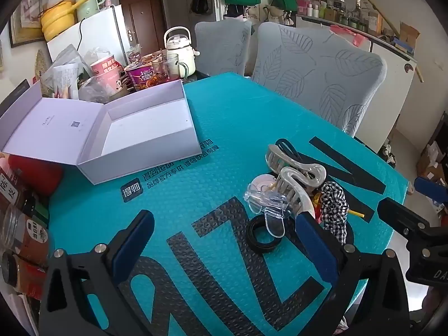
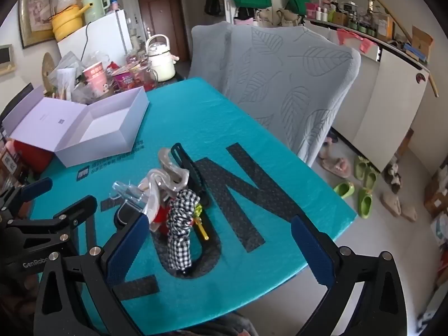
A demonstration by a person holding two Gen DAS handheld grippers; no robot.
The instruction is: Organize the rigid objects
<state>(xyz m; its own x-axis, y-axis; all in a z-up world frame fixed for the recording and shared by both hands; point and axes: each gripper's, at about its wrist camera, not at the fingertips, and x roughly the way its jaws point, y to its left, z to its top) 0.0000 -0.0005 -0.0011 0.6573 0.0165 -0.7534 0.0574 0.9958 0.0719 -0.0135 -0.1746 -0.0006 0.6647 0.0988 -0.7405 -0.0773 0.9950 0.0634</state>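
Both the left tool [image 1: 226, 224] and right tool [image 2: 221, 224] gape empty over the clips [image 1: 291, 184] beside the box [image 1: 145, 134].

Large black "N" on teal mat [image 2: 252, 128], "GenRobo" on left hand-held gripper [image 2: 64, 198]

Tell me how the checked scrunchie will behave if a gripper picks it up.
The scrunchie looks like gathered cloth, so it will probably flop and sag rather than hold its shape. It seems light and unlikely to roll. It lies against the hair claw and other small pieces in the pile, so lifting it may drag or nudge them.
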